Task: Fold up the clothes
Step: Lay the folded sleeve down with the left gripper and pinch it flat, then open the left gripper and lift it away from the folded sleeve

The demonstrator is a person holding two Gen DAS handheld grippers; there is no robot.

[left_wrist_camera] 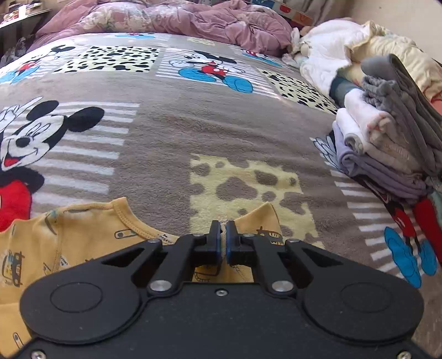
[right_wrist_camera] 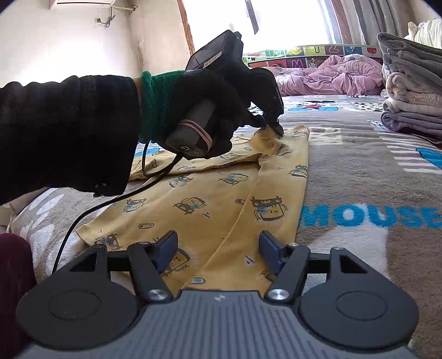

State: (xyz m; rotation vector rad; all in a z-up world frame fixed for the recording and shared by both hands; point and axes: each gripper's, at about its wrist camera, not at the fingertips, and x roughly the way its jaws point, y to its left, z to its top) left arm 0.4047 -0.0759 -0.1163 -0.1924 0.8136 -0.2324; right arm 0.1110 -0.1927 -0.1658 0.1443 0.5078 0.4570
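A yellow child's shirt [right_wrist_camera: 215, 193] printed with small cartoon cars lies flat on the Mickey Mouse blanket [right_wrist_camera: 356, 171], one side folded over. My left gripper [right_wrist_camera: 272, 128], held by a black-gloved hand [right_wrist_camera: 210, 94], is shut on a pinch of the shirt near its neckline and lifts that bit slightly. In the left wrist view the same gripper [left_wrist_camera: 223, 239] shows its pads pressed together on the yellow shirt [left_wrist_camera: 69, 234] edge. My right gripper [right_wrist_camera: 218, 248] stands open just above the shirt's near hem, its blue pads [right_wrist_camera: 165, 245] either side of a fold line, gripping nothing.
A stack of folded clothes [left_wrist_camera: 386, 143] in grey, white and lilac sits at the right of the bed, also seen as the stack [right_wrist_camera: 414, 91]. A crumpled pink quilt [left_wrist_camera: 193, 22] lies at the far end. A black cable [right_wrist_camera: 83, 215] trails from the left hand.
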